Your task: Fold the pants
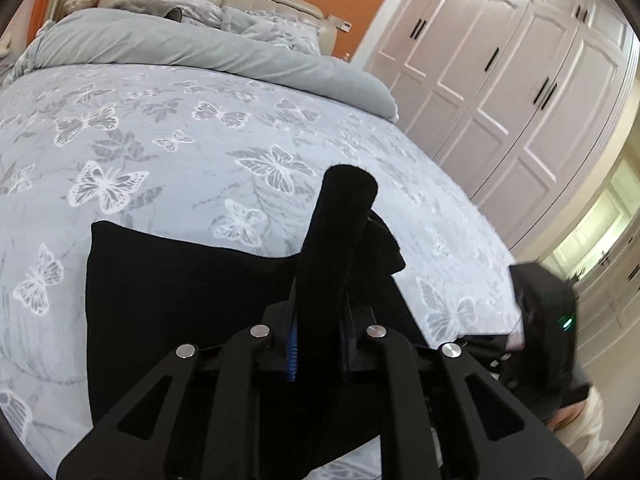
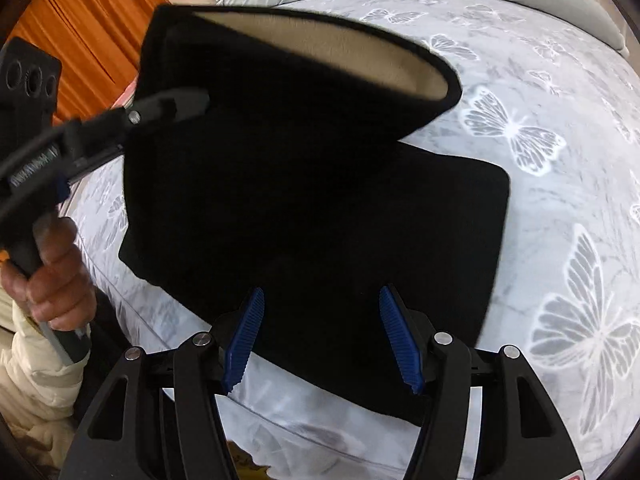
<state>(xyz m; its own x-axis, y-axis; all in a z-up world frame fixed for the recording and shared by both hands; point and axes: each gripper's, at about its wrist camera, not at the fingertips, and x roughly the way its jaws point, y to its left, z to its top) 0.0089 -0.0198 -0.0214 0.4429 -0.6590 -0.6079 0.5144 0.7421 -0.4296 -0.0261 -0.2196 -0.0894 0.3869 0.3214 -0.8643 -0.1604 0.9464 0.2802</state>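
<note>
While the left claw [image 1: 320, 312] clamps a raised flap of the black pants [image 2: 320, 208] lying on the bed [image 2: 560, 160], the right claw [image 2: 322, 340] hovers spread wide just above their near edge.

white lettering runs along the side of the left gripper [image 2: 192, 104] body where it shows in the right wrist view, but it is blurred and turned on its side, so no word can be made out; a small red mark sits at the bottom edge of the right gripper [image 2: 322, 340] frame, cut off and unreadable; a green light glows on a dark device [image 1: 568, 322] in the left wrist view, with no legible sign; no other text can be read
</note>
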